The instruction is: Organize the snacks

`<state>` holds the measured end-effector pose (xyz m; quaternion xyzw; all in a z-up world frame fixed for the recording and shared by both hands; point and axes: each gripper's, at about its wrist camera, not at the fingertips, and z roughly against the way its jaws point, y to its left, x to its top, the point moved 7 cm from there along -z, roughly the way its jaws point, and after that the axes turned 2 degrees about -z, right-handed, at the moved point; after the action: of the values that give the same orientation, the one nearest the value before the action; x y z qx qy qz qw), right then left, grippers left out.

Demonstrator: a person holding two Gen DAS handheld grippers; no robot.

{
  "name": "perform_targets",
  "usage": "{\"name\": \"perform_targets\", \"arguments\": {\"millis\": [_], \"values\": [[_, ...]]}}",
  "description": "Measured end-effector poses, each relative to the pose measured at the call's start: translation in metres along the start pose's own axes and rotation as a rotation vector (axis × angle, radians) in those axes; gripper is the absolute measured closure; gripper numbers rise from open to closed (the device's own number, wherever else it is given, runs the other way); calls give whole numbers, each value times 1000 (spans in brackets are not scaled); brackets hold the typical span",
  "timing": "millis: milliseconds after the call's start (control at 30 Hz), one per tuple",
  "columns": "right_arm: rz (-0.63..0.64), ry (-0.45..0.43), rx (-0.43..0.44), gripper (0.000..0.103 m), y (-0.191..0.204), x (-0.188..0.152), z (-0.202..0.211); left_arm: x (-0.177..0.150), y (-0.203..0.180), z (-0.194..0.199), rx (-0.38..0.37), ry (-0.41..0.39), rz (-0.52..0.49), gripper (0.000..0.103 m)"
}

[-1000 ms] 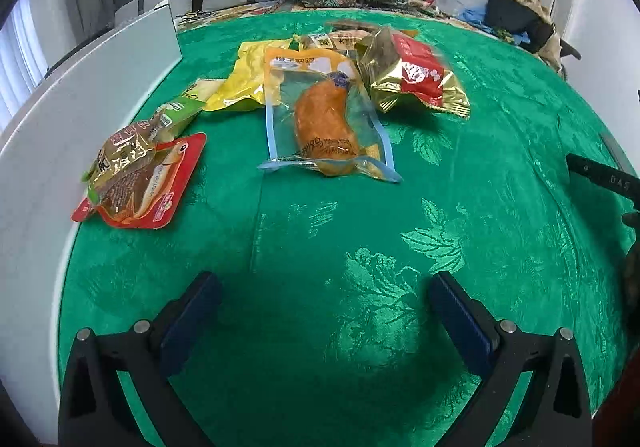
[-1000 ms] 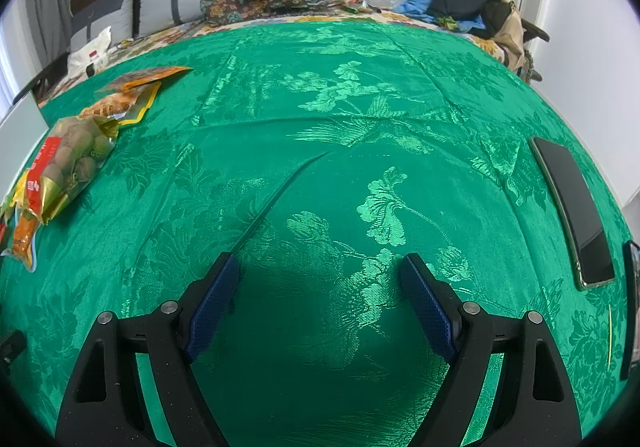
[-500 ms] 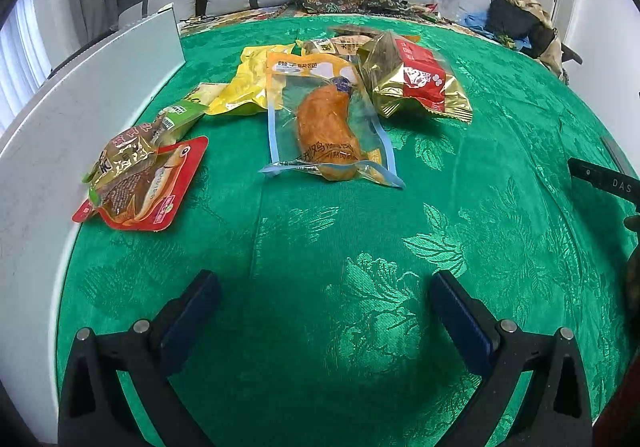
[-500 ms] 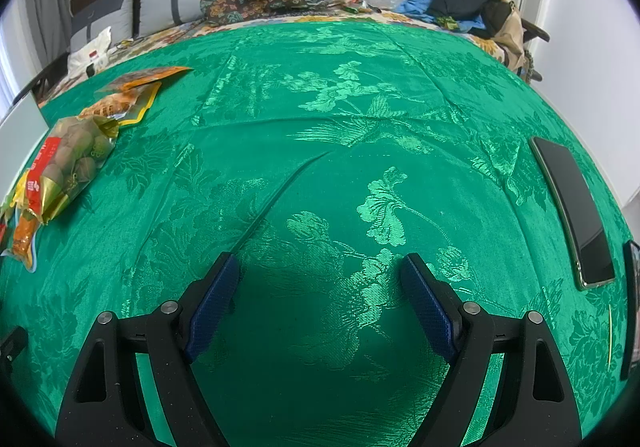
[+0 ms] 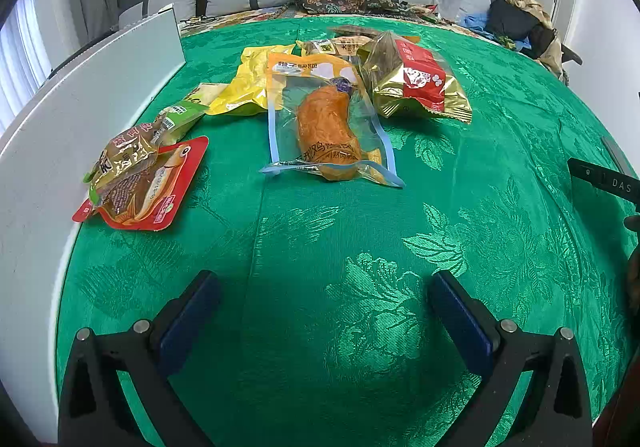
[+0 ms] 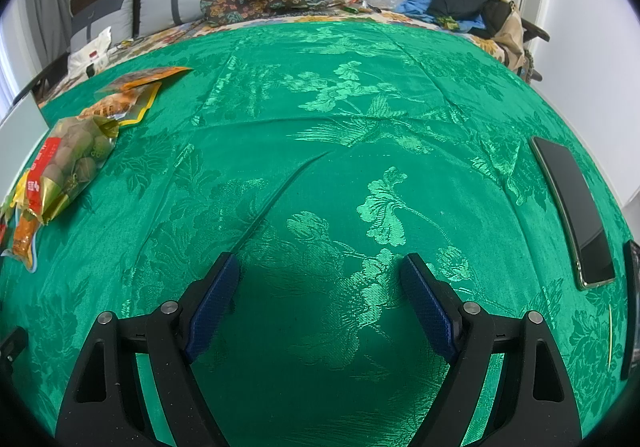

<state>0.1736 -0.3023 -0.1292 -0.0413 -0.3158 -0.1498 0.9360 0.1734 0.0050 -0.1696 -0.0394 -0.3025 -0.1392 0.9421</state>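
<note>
while both grippers hover with jaws apart and empty, the left gripper (image 5: 320, 311) faces snack packets on the green counter (image 5: 480, 247): a clear pouch (image 5: 328, 127) holding an orange sausage, beside a gold bag (image 5: 416, 83). the right gripper (image 6: 320, 287) faces bare cloth.

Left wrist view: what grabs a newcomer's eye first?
The bright green brocade tablecloth fills the view. On it, ahead of the open left gripper, lies a clear pouch with an orange chicken drumstick, a gold-and-red snack bag to its right and a red fish-print pack at the left, by the white board.
</note>
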Motion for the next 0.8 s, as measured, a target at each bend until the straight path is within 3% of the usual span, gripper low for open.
{"name": "perform_targets", "arguments": {"millis": [700,800], "values": [[0,0,1,17,0,0,0,0,1,1,-1,1,-2,0],[0,0,1,17,0,0,0,3,1,1,-13,84,-27,1]]}}
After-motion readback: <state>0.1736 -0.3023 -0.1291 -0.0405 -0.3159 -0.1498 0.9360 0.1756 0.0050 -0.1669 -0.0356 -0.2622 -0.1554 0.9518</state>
